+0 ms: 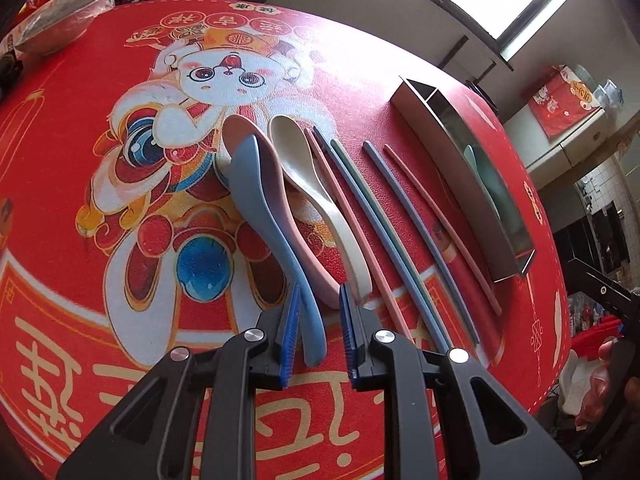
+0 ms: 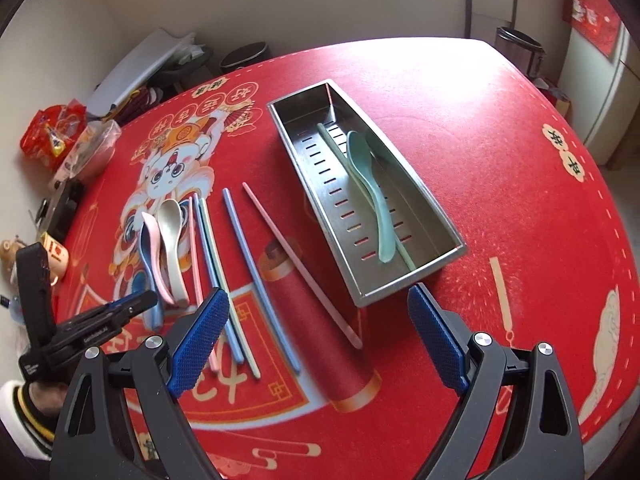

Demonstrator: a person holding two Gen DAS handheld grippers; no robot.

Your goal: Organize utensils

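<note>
Blue [image 1: 260, 204], pink [image 1: 280, 196] and cream [image 1: 316, 184] spoons lie side by side on the red mat, with several chopsticks [image 1: 396, 220] to their right. My left gripper [image 1: 318, 308] is low over the blue spoon's handle, jaws partly open around it, not clamped. A steel tray [image 2: 320, 208] holds a green spoon [image 2: 368, 188] and a green chopstick [image 2: 332, 144]. My right gripper [image 2: 318, 312] is wide open and empty, hovering near the tray's near end, above a pink chopstick [image 2: 300, 264].
The mat covers a table [image 2: 500, 160]. Snack bags [image 2: 56, 132] and a plastic-wrapped bowl [image 1: 56, 28] sit at its far left edge. A bin [image 2: 520, 52] stands beyond the far edge.
</note>
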